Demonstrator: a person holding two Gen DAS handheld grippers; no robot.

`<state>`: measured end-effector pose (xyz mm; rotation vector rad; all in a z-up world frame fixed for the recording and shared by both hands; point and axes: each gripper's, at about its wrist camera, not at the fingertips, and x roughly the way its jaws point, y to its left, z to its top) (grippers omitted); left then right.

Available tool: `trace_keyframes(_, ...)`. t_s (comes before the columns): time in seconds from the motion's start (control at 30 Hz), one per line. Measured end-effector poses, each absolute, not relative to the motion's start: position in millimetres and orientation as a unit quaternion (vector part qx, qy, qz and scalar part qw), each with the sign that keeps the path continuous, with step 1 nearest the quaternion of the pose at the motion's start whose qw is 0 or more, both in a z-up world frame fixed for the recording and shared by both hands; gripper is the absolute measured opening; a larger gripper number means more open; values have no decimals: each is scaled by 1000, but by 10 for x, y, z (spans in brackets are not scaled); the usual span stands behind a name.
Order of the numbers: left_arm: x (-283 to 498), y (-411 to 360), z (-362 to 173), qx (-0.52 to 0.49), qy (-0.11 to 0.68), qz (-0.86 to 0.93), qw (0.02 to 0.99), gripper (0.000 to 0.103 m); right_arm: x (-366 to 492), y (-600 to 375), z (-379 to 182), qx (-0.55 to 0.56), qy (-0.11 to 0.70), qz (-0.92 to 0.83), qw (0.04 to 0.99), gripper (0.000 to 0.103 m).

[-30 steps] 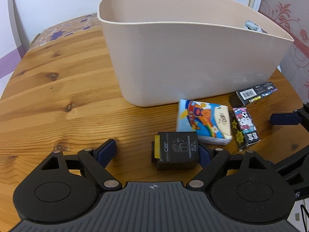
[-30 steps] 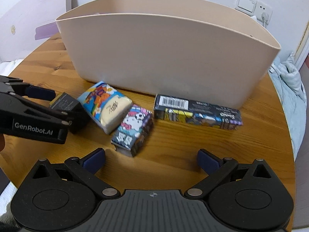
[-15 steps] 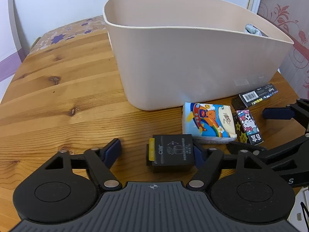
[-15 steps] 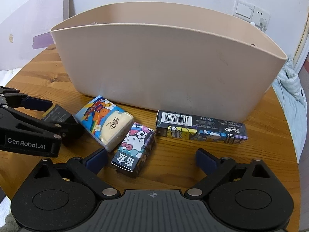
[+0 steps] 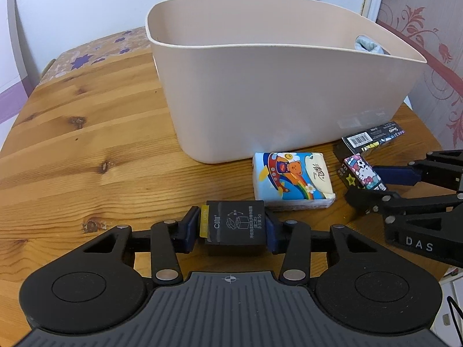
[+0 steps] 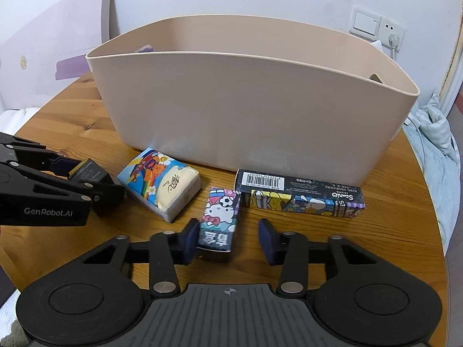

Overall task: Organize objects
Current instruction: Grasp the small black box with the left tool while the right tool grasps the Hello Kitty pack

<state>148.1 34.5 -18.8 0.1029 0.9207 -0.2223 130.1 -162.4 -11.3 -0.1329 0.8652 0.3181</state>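
On a wooden table (image 5: 86, 150), in front of a beige tub (image 5: 275, 86), the left gripper (image 5: 233, 228) has just been closing, and its blue pads press both sides of a small black box (image 5: 234, 227) resting on the wood. The right gripper (image 6: 228, 238) has also been closing: a cartoon-cat pack (image 6: 220, 219) lies between its fingers, touching the left pad, with a gap at the right pad. A colourful tissue pack (image 6: 160, 183) lies between the two, and a long dark carton (image 6: 301, 195) lies by the tub.

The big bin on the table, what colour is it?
Plain beige bin, best seen from the right wrist.
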Motion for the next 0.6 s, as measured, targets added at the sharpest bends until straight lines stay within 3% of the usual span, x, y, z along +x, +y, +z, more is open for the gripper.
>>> trace_keyframes(0.07, 1461, 354, -186, 41, 444, -105, 889, 46, 1304, -1628, -104, -68, 419, 151, 893, 21)
trace_keyframes(0.6, 1226, 402, 83, 16, 417, -107, 902, 46, 1070, -1699, 120, -64, 401, 161, 899, 21)
